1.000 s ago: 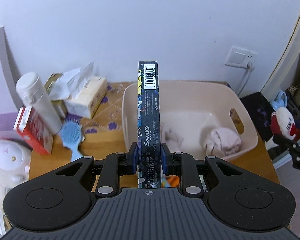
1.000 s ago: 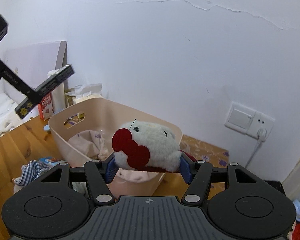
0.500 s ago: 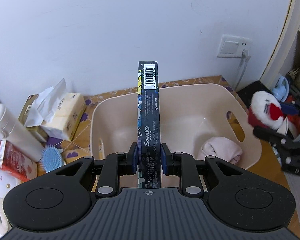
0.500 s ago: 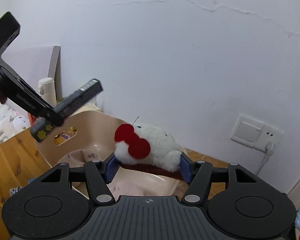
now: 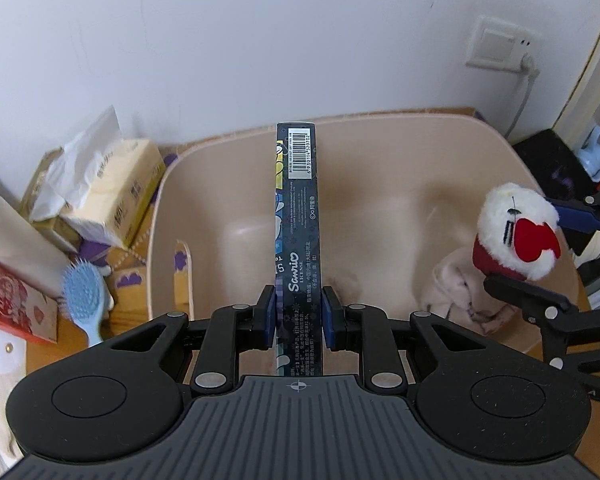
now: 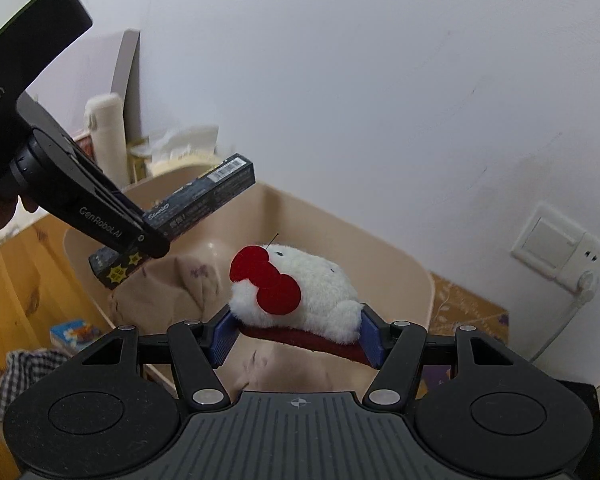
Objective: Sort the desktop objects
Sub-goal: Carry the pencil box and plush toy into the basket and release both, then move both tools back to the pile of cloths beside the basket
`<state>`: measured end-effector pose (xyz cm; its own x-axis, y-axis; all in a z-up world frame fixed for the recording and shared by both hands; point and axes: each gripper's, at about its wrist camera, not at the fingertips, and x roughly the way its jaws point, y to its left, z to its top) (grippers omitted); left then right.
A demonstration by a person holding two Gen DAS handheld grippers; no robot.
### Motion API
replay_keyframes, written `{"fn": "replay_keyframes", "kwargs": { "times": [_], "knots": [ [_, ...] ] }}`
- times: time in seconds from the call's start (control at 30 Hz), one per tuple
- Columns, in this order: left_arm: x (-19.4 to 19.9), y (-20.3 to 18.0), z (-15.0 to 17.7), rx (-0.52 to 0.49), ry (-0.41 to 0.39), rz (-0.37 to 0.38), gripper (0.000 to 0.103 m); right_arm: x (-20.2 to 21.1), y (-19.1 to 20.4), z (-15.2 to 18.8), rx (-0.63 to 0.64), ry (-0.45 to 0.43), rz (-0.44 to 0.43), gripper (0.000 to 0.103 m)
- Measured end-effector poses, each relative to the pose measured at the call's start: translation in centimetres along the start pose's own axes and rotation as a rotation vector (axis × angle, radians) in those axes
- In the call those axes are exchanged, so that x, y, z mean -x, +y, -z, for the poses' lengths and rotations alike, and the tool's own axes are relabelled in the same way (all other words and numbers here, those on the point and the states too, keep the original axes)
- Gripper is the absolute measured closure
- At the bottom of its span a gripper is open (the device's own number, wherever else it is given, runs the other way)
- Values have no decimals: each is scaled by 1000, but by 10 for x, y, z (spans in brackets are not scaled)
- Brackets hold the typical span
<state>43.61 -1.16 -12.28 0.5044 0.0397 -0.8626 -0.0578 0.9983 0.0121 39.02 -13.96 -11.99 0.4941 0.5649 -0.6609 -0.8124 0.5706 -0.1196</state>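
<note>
My left gripper [image 5: 299,316] is shut on a long dark blue box [image 5: 299,216] with a barcode at its far end, held above the beige plastic bin [image 5: 380,140]. The right wrist view shows that same box [image 6: 204,204] angled over the bin [image 6: 416,280], with the left gripper [image 6: 148,240] clamped near its lower end. My right gripper [image 6: 296,336] is shut on a white plush toy [image 6: 300,292] with a red bow, which hangs over the bin's right side [image 5: 516,232]. A pale pink cloth [image 5: 460,284] lies in the bin.
Left of the bin stand a tissue pack [image 5: 104,196], a blue hairbrush [image 5: 84,296], a red carton [image 5: 12,304] and a white bottle [image 6: 106,132]. A checked cloth [image 6: 24,368] and a small colourful box [image 6: 74,332] lie on the wooden desk. A wall socket [image 5: 500,46] is at the right.
Both grippers have moved in over the bin and lower. The plush toy has come into the left wrist view at the right; the box has swung across above the bin.
</note>
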Motion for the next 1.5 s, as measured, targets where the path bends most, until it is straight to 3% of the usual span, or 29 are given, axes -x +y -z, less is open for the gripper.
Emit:
{"fn": "replay_keyframes", "kwargs": {
  "times": [0.17,0.23,0.3,0.4,0.53,0.7,1.07,1.5],
  "knots": [
    [-9,-1,3,5,24,1,78,-8,3,4,3,33,-5,35],
    [-10,0,4,11,33,9,62,-8,6,6,6,35,-5,33],
    [-10,0,5,10,37,13,48,-7,7,6,3,32,-1,24],
    [-7,-1,7,4,26,1,40,-4,7,7,-9,19,8,15],
    [-2,1,9,36,12,-15,38,-1,3,7,-22,14,21,4],
    [9,4,11,69,-7,-16,35,12,-2,8,-28,-5,31,0],
    [48,10,32,69,-56,-10,28,46,5,14,-12,-28,60,0],
    [82,20,78,66,-34,18,25,75,16,40,-37,-8,83,0]
  ]
}}
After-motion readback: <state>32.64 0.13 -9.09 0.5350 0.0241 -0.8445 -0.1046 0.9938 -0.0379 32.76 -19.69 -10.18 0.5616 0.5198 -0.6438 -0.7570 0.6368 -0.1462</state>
